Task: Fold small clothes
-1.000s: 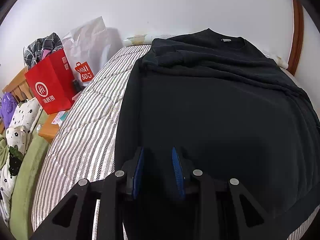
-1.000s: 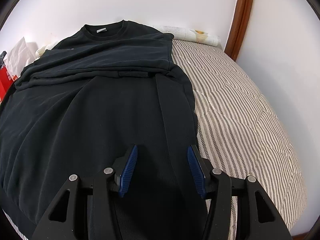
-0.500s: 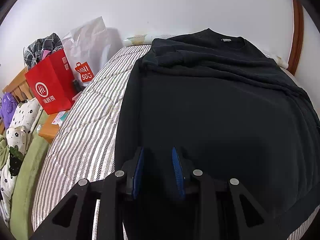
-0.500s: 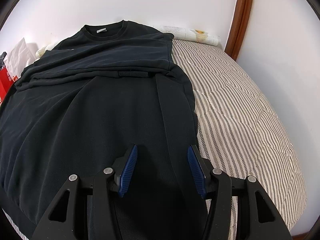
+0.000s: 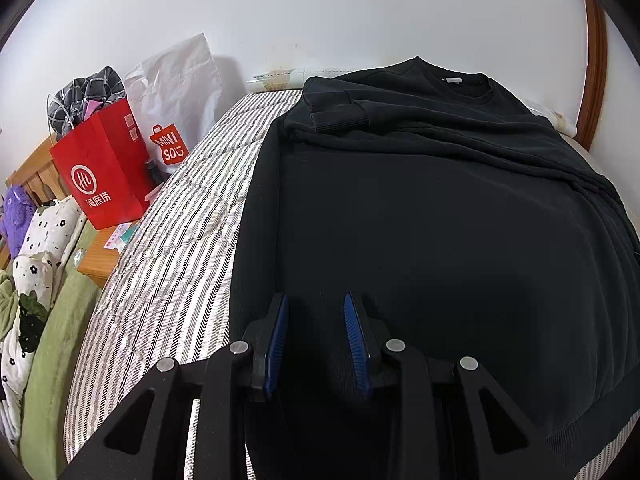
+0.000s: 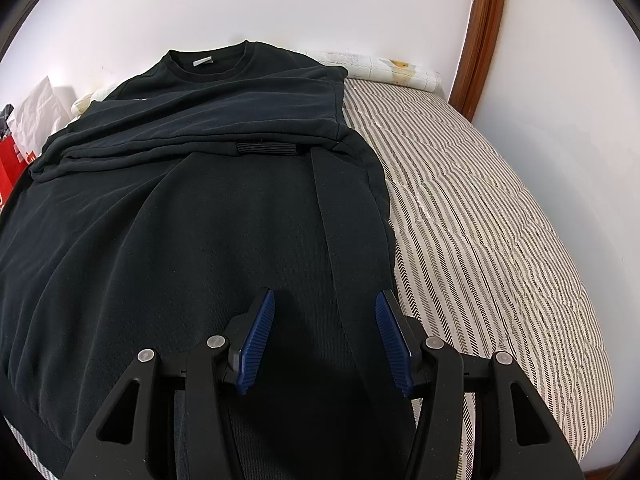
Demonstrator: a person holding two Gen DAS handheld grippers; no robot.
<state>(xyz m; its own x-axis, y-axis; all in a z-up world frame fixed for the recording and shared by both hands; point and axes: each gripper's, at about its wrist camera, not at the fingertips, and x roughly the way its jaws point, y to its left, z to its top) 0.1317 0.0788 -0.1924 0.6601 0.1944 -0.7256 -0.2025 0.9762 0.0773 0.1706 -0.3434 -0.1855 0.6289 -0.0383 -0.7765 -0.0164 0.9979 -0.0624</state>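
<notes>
A black sweatshirt (image 5: 420, 216) lies flat on a striped mattress (image 5: 176, 248), collar toward the wall, both sleeves folded across the chest. It also shows in the right wrist view (image 6: 200, 216), with a ribbed cuff (image 6: 266, 148) lying near its middle. My left gripper (image 5: 316, 304) is open and empty above the shirt's lower left part, near its left edge. My right gripper (image 6: 324, 300) is open wider and empty above the shirt's lower right part. The hem below both grippers is hidden by the gripper bodies.
A red paper bag (image 5: 102, 172) and a white Miniso bag (image 5: 172, 104) stand left of the bed on a wooden stand. Floral and green bedding (image 5: 36, 280) lies at far left. Bare striped mattress (image 6: 480, 240) extends right of the shirt. A brown wooden frame (image 6: 480, 32) runs up the wall.
</notes>
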